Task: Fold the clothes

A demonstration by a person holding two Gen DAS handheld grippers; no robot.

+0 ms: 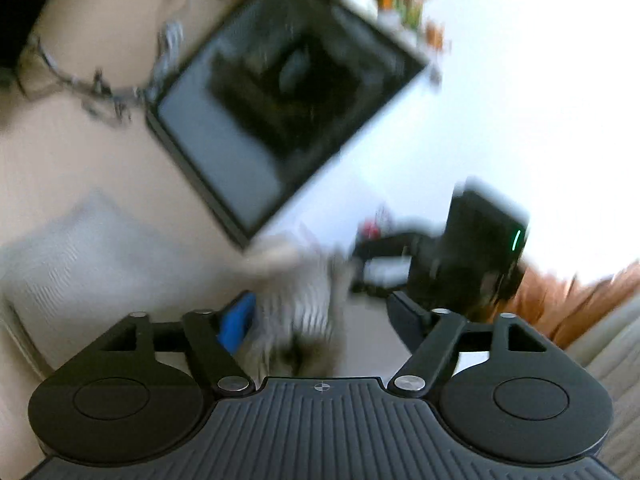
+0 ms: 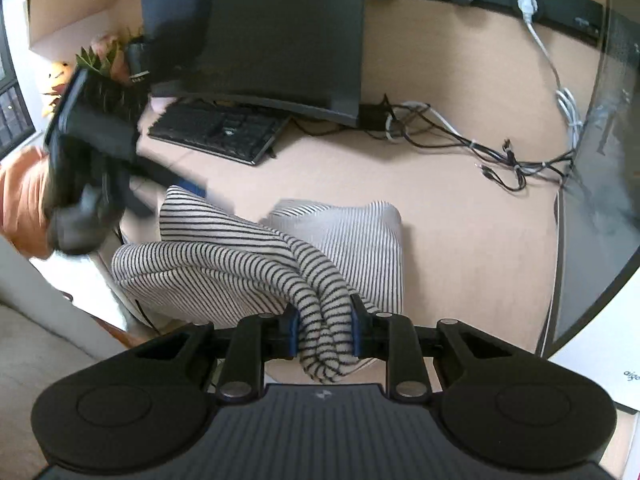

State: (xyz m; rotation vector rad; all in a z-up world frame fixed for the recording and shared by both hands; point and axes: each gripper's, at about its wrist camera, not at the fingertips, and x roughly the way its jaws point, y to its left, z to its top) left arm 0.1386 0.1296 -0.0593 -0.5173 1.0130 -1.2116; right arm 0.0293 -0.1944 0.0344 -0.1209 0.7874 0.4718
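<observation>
A black-and-cream striped garment (image 2: 224,256) lies bunched on the beige desk (image 2: 460,220). My right gripper (image 2: 324,332) is shut on a gathered fold of it at the near edge. The left wrist view is heavily blurred. There, my left gripper (image 1: 320,316) has its jaws wide apart, with a striped bit of the garment (image 1: 296,308) between the fingers, and I cannot tell whether they touch it. In the right wrist view the left gripper (image 2: 160,184) sits at the garment's far left corner, smeared by motion.
A dark monitor (image 2: 260,32) and black keyboard (image 2: 216,128) stand behind the garment. Tangled cables (image 2: 460,140) run across the desk to the right. A second screen (image 2: 600,160) lines the right side. Plants (image 2: 104,56) and an orange sleeve (image 2: 20,196) are at left.
</observation>
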